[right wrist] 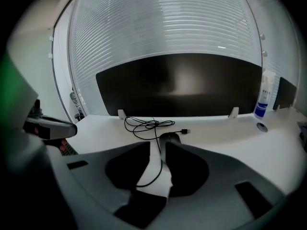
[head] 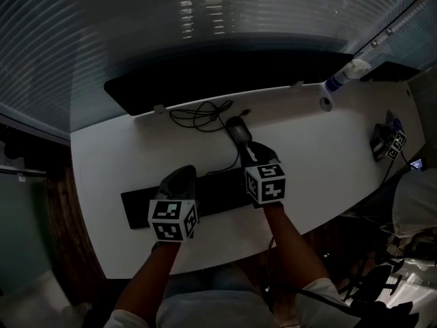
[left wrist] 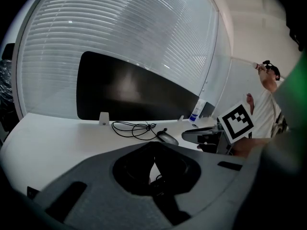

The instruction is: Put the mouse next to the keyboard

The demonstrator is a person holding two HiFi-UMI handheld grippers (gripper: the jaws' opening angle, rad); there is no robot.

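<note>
The dark mouse (head: pixel 239 130) lies on the white desk (head: pixel 102 169), behind the black keyboard (head: pixel 140 210); its cable (head: pixel 201 115) is coiled toward the monitor. My right gripper (head: pixel 254 149) hovers just in front of the mouse. In the right gripper view its jaws (right wrist: pixel 158 145) stand a narrow gap apart, with the cable (right wrist: pixel 148 124) running between them and the mouse (right wrist: pixel 171 138) just past the tips, not pressed. My left gripper (head: pixel 181 176) is over the keyboard's middle; its jaws (left wrist: pixel 154 145) meet with nothing in them, and the mouse (left wrist: pixel 167 138) shows beyond.
A dark monitor (head: pixel 225 74) stands along the desk's back edge. A white bottle with a blue label (head: pixel 345 74) is at the back right. Another marker-cube device (head: pixel 388 142) lies at the desk's right end. A person (left wrist: pixel 268 95) stands off to the right.
</note>
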